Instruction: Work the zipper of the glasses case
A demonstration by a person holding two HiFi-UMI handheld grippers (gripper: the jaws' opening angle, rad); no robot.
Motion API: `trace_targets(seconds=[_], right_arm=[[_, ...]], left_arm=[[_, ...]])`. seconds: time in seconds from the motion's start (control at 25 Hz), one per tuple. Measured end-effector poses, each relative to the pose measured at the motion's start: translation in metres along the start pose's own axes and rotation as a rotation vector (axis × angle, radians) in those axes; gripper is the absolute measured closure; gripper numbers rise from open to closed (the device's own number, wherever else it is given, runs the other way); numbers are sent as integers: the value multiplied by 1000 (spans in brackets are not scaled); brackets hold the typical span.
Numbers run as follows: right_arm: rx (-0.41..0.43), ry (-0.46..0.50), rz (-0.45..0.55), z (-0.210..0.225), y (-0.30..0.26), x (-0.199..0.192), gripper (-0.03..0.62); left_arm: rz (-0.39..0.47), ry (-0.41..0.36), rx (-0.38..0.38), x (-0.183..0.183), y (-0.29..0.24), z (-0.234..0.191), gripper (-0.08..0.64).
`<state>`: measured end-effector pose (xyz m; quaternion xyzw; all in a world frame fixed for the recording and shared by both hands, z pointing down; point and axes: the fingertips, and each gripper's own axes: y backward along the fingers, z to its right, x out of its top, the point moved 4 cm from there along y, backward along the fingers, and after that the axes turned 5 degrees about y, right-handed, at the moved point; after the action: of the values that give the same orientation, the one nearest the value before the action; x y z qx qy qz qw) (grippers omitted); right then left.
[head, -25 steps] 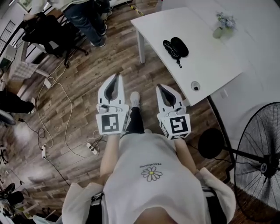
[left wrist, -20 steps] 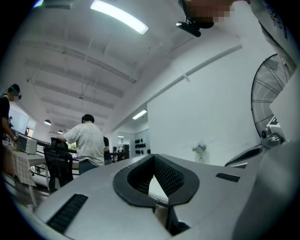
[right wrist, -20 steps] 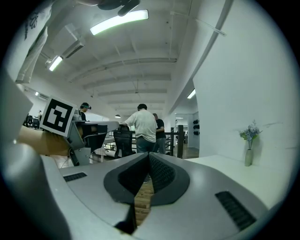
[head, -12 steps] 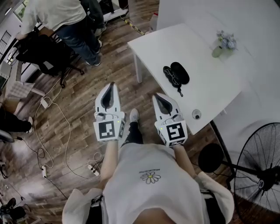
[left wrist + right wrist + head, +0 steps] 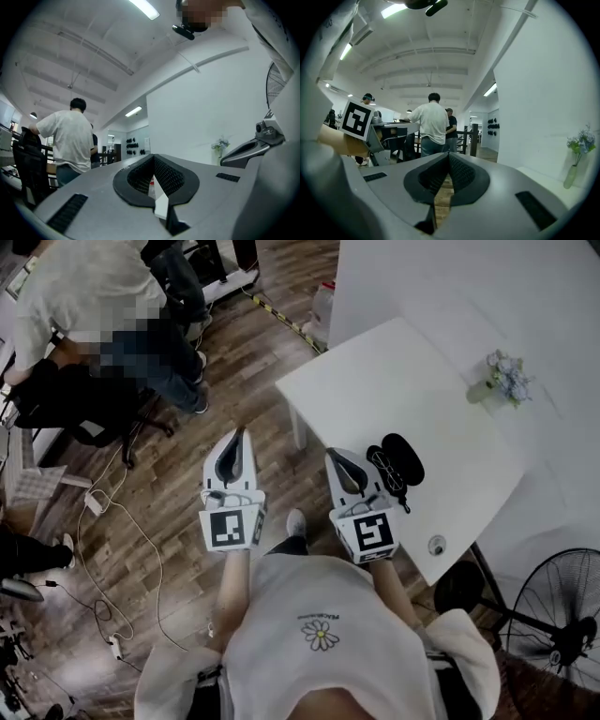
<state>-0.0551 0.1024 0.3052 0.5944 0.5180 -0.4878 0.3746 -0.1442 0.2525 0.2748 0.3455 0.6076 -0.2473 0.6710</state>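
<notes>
While neither tool has reached anything yet, the job looks to me not begun. Closest to the person, the left gripper is held off the side of the bench, over the wood floor, and its own view shows its fingers closed together with nothing between them. The right gripper hangs over the near edge of the bench, and its fingers are likewise pressed shut and empty. A little further onto the bench, just beyond the right gripper and apart from it, lies the black glasses case. It seems to be spread as two dark halves side by side with a short strap trailing toward the bench's near edge, though it is too small to tell where the zipper pull sits. A small round object rests at the near corner of the bench, and a little vase of flowers stands at its far side. What is left, as I judge it, is everything: open the fingers, steady the case with one gripper, catch the pull with the other, and run it along the track.
</notes>
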Motion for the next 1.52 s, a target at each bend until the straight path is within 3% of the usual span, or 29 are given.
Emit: trace_targets(seconds=[0.32,0.6,0.84,1.2,1.52], right_arm=[[-117,-69,-81,38,-75,-16,584],[-237,-9,-145,77,-88,-29,584],[-384,-39,-156,118,-42,-46,584],[-648,-111,-138,172,77,-64,584],[-870,-148,-178,185,158,-78,584]], left_arm=[[-11,23,-123,-18,-95,-34,545],[-34,106,-246,-47,-141,-11,545],[-37,109,-384,-58,-168,55,545],[-9,106,-607,-52,-172,187,545],[8,124,-801,-46,-180,268,545]])
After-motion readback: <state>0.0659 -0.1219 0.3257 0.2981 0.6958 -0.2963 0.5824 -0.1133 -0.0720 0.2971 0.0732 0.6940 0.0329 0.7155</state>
